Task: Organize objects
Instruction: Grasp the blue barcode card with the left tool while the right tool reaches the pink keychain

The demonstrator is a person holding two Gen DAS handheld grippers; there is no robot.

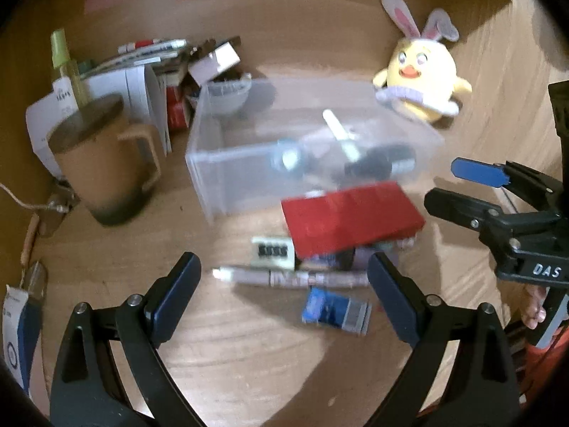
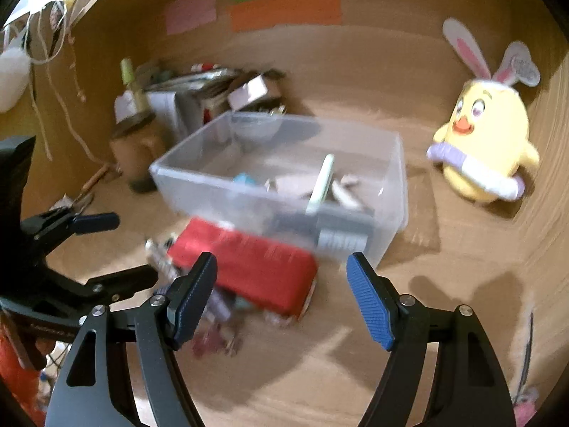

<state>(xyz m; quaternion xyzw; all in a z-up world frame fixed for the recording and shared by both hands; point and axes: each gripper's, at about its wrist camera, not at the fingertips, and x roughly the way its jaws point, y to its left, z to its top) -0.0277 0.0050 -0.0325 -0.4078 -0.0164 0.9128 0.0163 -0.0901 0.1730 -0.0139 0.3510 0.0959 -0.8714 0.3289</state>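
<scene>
A clear plastic bin (image 1: 227, 163) (image 2: 185, 178) stands mid-desk and holds several small items, among them a white stick (image 1: 339, 135) and a dark cylinder (image 1: 384, 160). In front of it a red box (image 1: 352, 219) (image 2: 249, 267) lies on a pile of small things: a grey marker (image 1: 295, 277), a white labelled block (image 1: 273, 252) and a blue pack (image 1: 336, 309). My left gripper (image 1: 284, 295) is open and empty, just above the marker. My right gripper (image 2: 281, 295) is open and empty, over the red box's near end. It also shows at the right of the left wrist view (image 1: 458, 185).
A brown mug (image 1: 103, 167) stands left of the bin. Behind it are stacked papers, pens and boxes (image 1: 153, 71). A yellow chick plush with rabbit ears (image 1: 421, 78) (image 2: 483, 142) sits at the back right. Coloured paper strips (image 2: 284, 10) hang on the back wall.
</scene>
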